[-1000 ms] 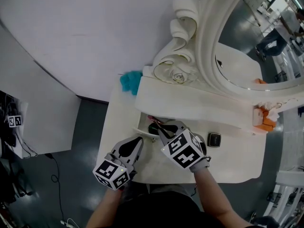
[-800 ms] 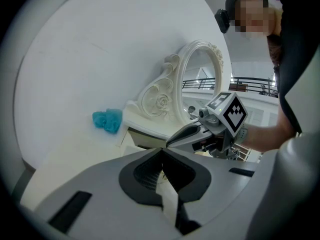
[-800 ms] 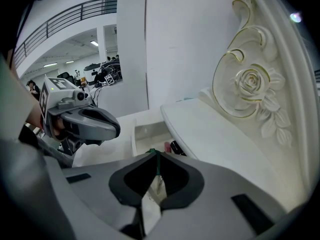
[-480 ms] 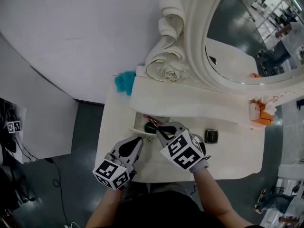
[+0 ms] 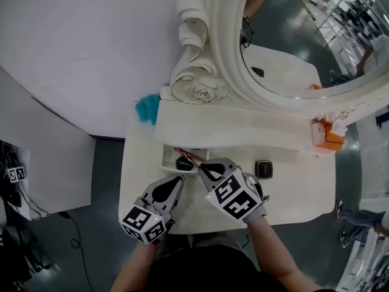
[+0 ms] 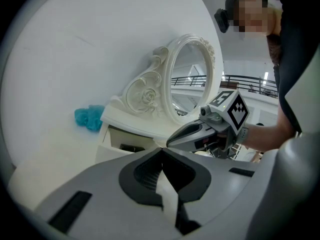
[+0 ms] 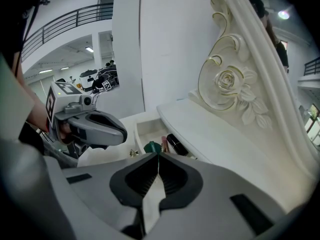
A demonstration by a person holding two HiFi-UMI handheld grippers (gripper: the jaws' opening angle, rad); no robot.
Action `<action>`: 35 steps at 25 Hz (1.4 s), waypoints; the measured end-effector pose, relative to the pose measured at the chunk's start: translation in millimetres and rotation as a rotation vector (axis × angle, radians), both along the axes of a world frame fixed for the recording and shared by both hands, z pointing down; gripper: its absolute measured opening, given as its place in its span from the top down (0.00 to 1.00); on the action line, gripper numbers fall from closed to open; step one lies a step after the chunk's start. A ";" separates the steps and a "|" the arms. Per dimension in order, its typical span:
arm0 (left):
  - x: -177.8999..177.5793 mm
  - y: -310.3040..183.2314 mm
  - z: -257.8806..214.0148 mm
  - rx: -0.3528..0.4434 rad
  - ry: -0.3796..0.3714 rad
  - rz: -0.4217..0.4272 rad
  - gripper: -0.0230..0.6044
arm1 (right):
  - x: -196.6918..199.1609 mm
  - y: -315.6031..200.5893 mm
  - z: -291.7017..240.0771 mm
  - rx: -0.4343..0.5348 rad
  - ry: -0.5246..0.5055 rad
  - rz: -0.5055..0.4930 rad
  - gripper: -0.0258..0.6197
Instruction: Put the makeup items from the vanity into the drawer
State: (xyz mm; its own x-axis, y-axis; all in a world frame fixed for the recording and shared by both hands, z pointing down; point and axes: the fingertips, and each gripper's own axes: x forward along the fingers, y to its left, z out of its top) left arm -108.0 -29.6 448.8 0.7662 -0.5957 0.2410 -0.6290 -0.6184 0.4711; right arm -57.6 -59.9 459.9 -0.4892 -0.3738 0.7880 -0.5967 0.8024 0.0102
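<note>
The small white drawer [image 5: 169,160] under the vanity's raised shelf stands pulled out. Inside lie a green item [image 5: 183,163], a pink lipstick [image 7: 164,145] and a black tube [image 7: 176,144]. My right gripper [image 5: 202,166] hovers just right of the drawer, shut and empty, its tips [image 7: 158,156] pointing down at the drawer's front. My left gripper [image 5: 177,184] is near the vanity's front edge, below the drawer, also shut with nothing between its jaws [image 6: 161,151]. A black compact [image 5: 263,169] sits on the vanity top to the right.
The oval mirror [image 5: 285,53] in its carved white frame rises behind the shelf. A teal fluffy thing [image 5: 146,107] lies at the vanity's back left. An orange and white item [image 5: 327,135] stands at the right end. A small golden knob [image 7: 133,153] marks the drawer's front.
Both grippers have drawn back slightly from the drawer. The head view has swung, so the vanity and mirror now sit further left. The jaws remain shut.
</note>
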 end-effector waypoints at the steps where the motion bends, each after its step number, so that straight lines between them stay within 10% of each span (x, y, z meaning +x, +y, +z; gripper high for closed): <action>1: 2.3 0.6 -0.1 0.001 -0.001 0.006 0.94 | 2.1 0.9 -0.8 0.002 -0.003 0.006 0.92; 35: 104.4 17.9 3.1 0.001 -0.005 0.276 0.94 | 103.8 34.4 1.8 -0.025 -0.004 0.244 0.92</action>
State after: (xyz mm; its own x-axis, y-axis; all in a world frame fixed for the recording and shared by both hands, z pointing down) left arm -3.6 -11.8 451.9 0.8986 -0.3645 0.2443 -0.4385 -0.7675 0.4676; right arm 46.2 -25.5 461.7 -0.3903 -0.4614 0.7968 -0.7727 0.6347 -0.0109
